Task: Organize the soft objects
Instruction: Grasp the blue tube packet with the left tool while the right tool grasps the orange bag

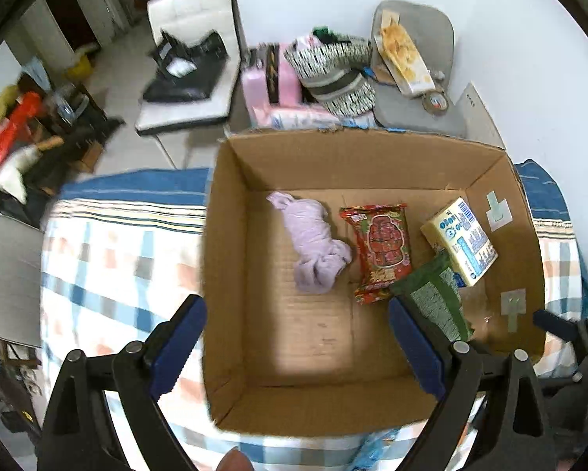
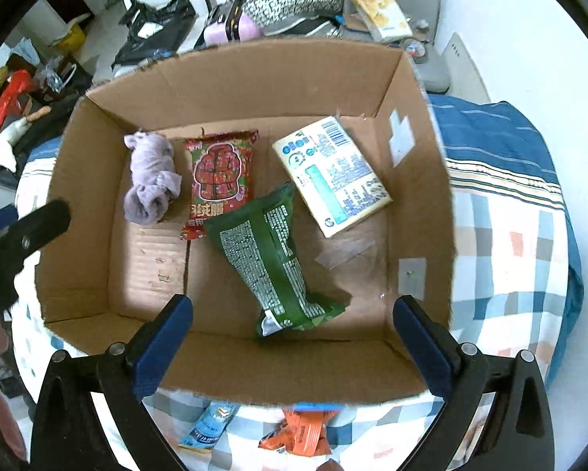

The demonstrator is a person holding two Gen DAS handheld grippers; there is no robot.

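**Soft goods gathered in an open carton**

My left gripper (image 1: 295, 339) and right gripper (image 2: 292, 337) hang released over the corrugated brown cardboard box (image 2: 223, 365). Inside lie a crinkled green foil packet (image 2: 270, 259), a glossy red pouch (image 2: 219, 176), a bunched lilac cloth (image 2: 150, 178), and a flat cream pack (image 2: 333, 172) farthest right.

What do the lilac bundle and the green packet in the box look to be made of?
Lilac bundle: soft knit or fleece fabric, matte, with rolled folds and a knotted end. Green packet: thin plastic film, slightly glossy, creased, with crimped end seals. Both lie in the cardboard box.
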